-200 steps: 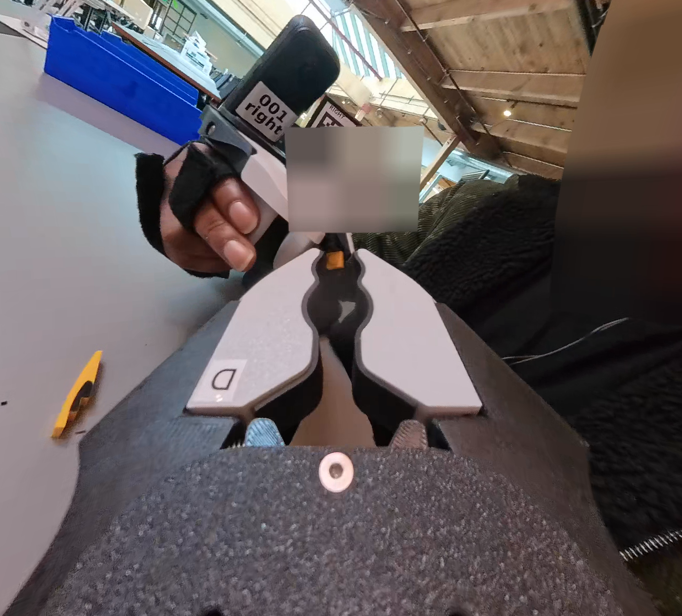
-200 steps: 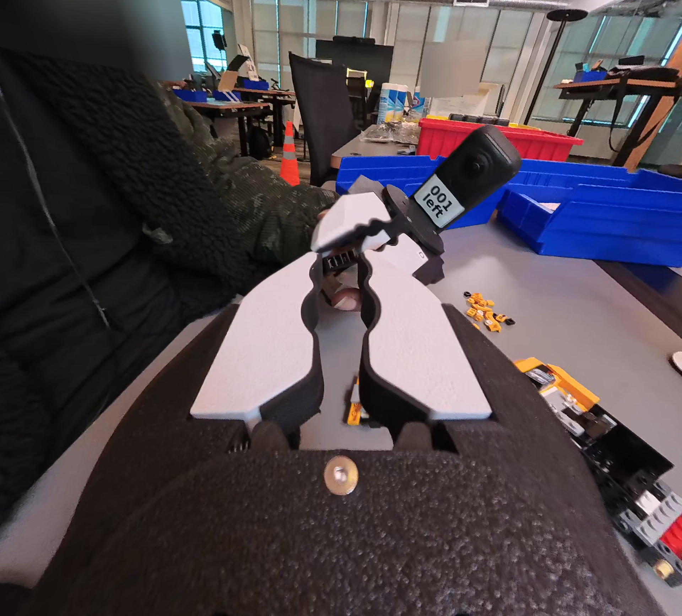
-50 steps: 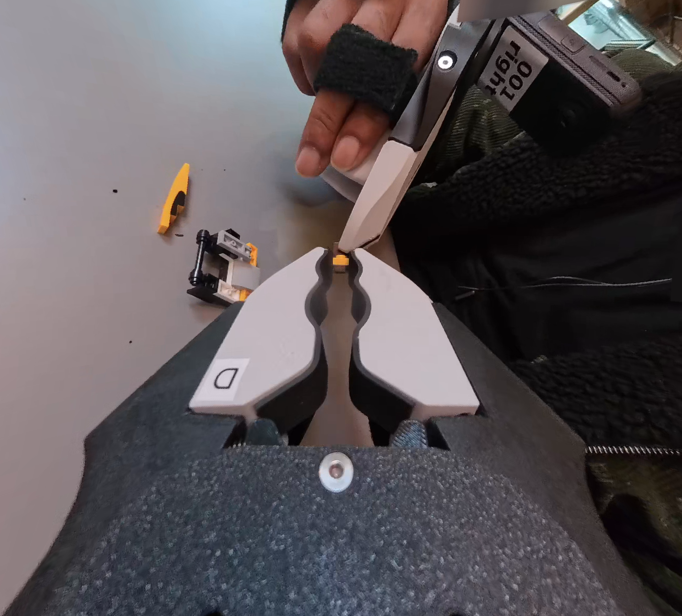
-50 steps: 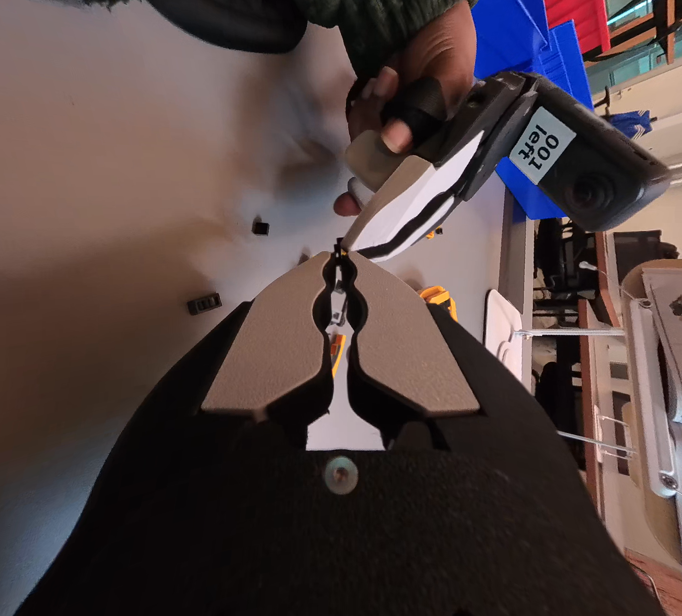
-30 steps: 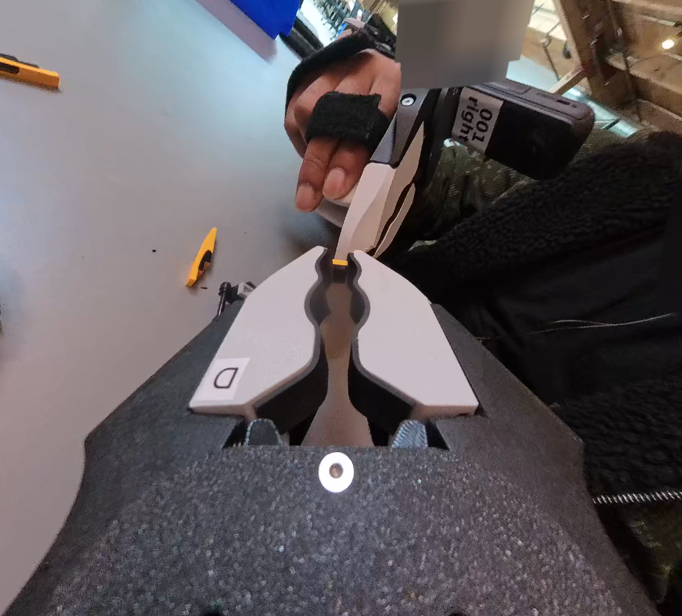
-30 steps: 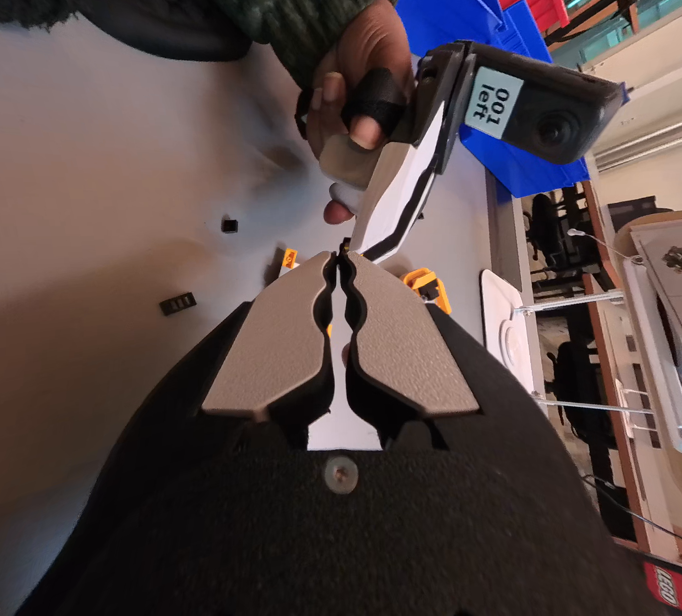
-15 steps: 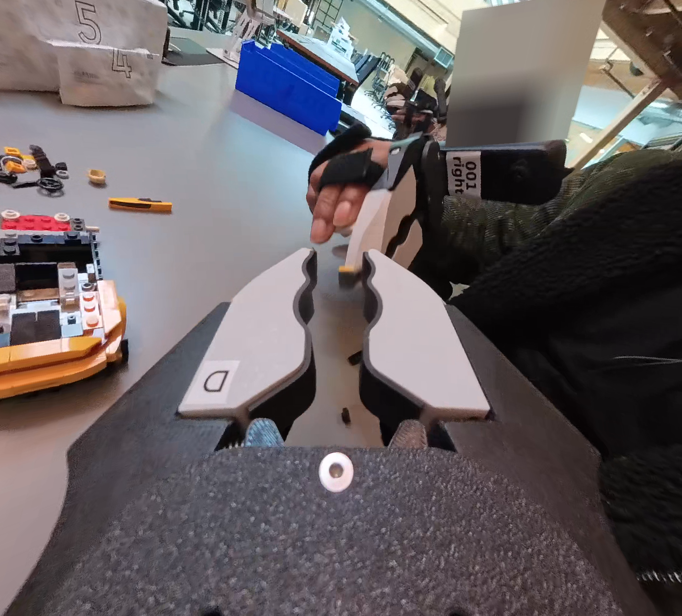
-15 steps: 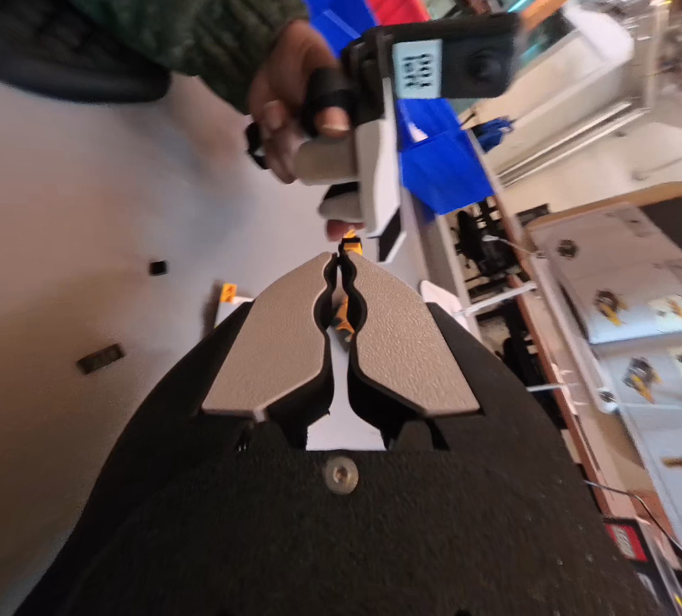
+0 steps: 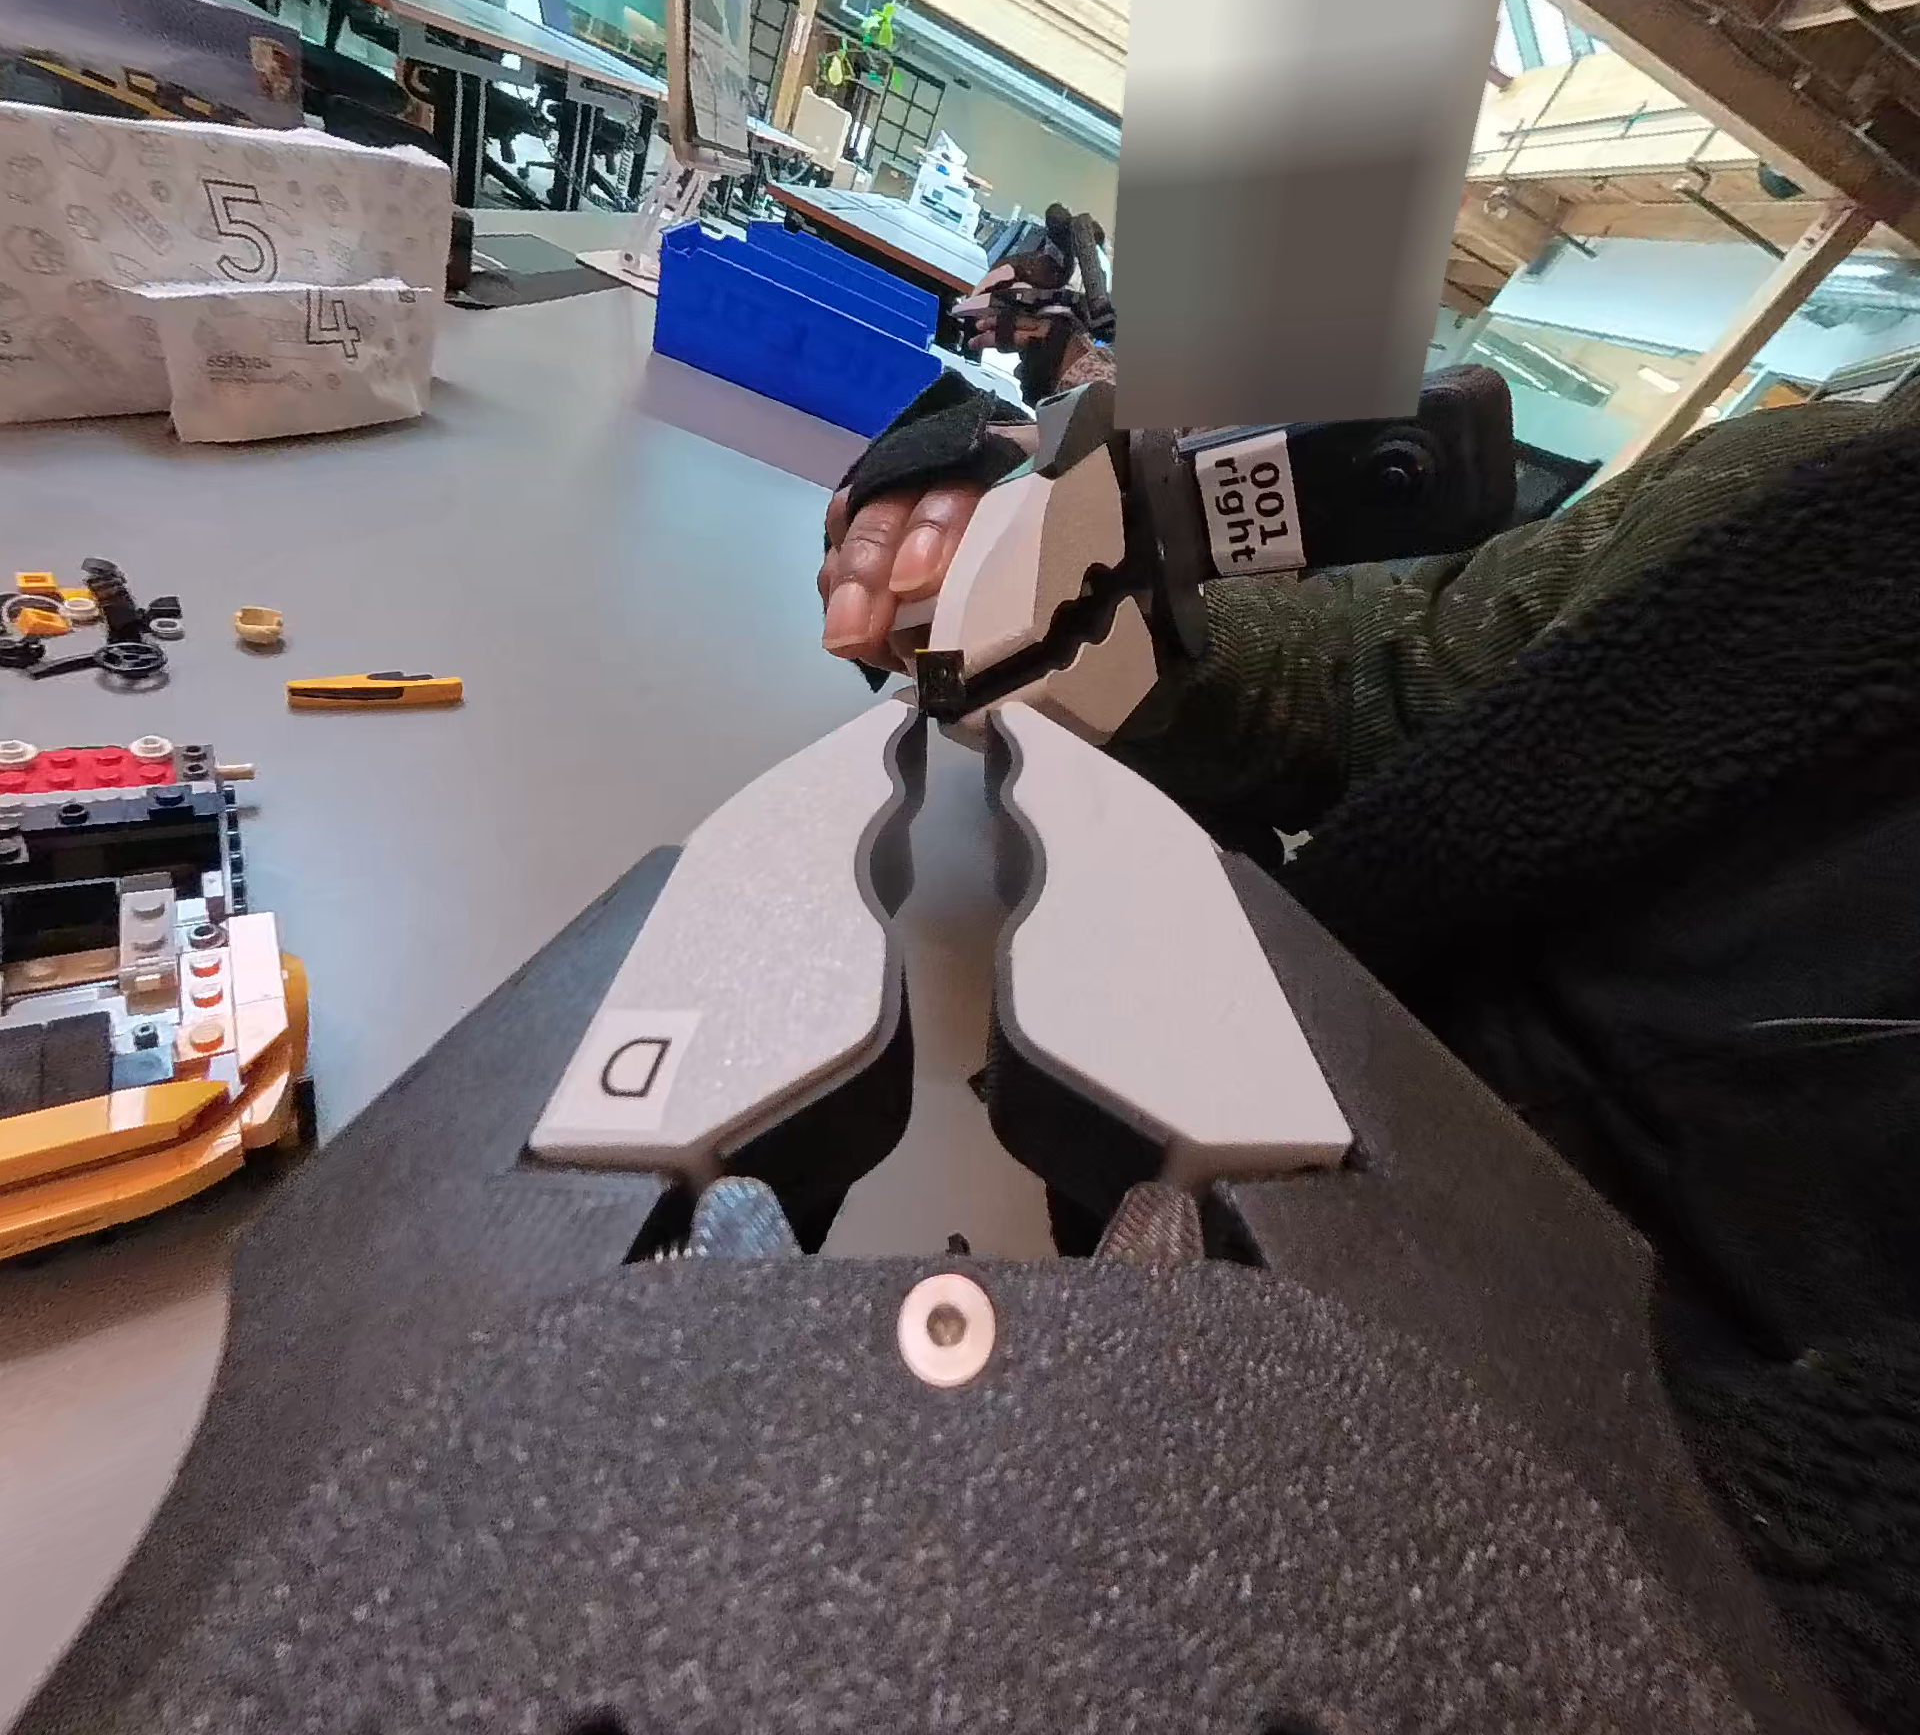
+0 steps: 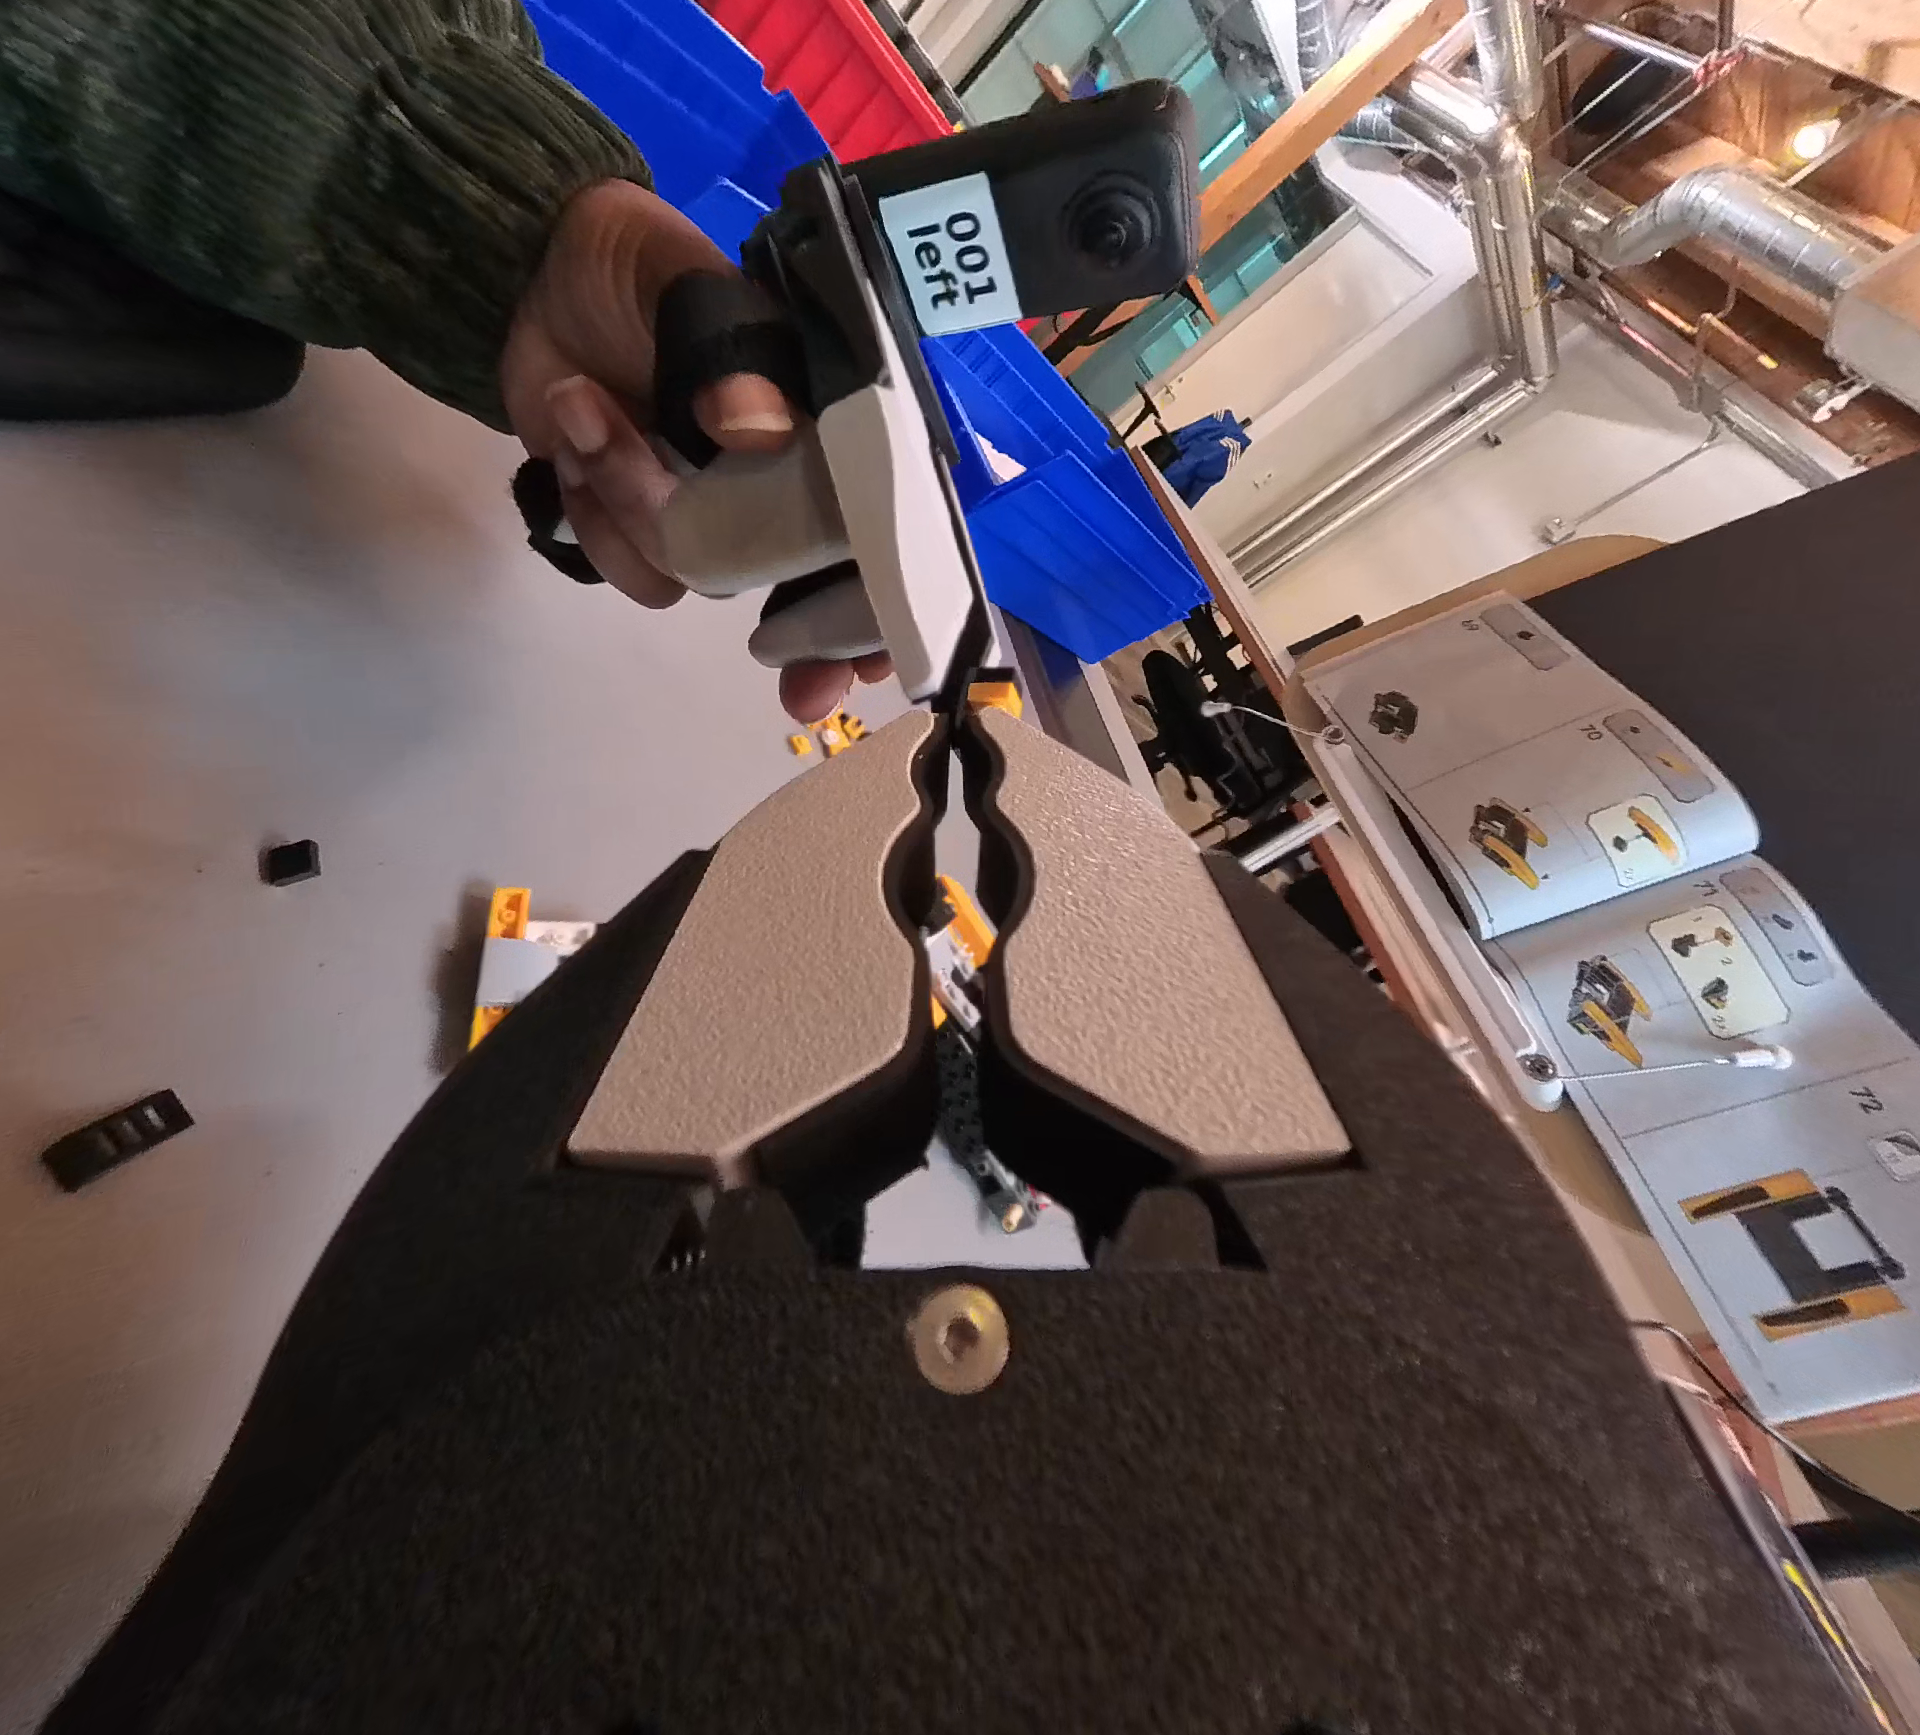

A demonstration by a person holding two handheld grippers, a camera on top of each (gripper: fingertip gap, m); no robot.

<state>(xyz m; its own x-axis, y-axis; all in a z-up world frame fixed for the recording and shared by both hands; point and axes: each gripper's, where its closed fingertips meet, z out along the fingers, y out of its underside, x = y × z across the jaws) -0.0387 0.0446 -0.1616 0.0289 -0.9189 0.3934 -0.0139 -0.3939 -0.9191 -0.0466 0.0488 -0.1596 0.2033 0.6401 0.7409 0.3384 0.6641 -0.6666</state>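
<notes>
Small black piece pinched in the clenched right gripper, just above the parted, empty tips of the left gripper. Worth holding both steady and squarely aligned; half-built model car well aside.

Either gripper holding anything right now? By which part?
Right gripper is shut on a small black square piece, pinched at its edge by the fingertips. Left gripper is open, holding nothing.

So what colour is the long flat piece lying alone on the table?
Yellow-orange with black, long flat piece, clearest in the left wrist view.
</notes>
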